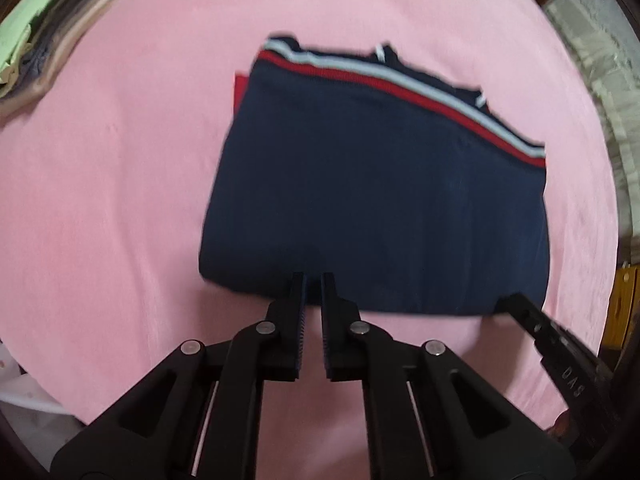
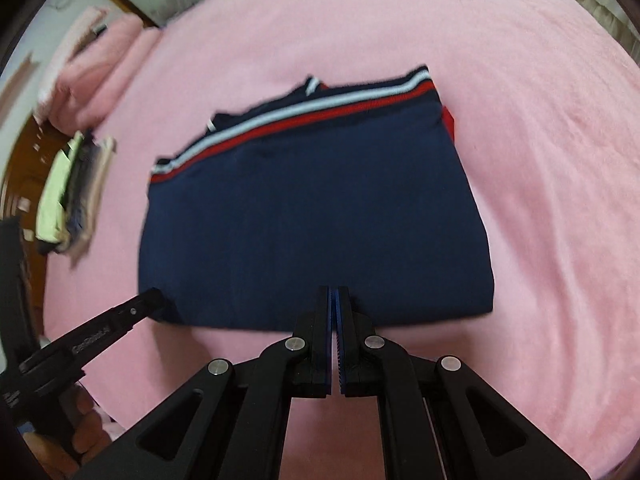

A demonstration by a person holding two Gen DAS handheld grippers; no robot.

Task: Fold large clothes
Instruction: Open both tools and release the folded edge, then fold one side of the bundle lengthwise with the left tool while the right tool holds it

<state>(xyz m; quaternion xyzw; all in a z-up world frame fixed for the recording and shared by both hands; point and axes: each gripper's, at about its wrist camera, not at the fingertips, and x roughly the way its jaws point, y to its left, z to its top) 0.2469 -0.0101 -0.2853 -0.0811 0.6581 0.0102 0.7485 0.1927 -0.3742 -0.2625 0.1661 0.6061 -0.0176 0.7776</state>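
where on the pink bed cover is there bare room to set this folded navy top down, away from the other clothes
Bare pink bed cover runs wide between the folded navy top with red and white stripes and the stack of folded pale clothes. In the right wrist view there is more bare cover right of the top and beyond its striped edge. It is crowded by the stack and at the near edge, where both claws sit.

Pink bedsheet lies open (clothes stack aside).

Navy garment — red and white stripes — on pink sheet.
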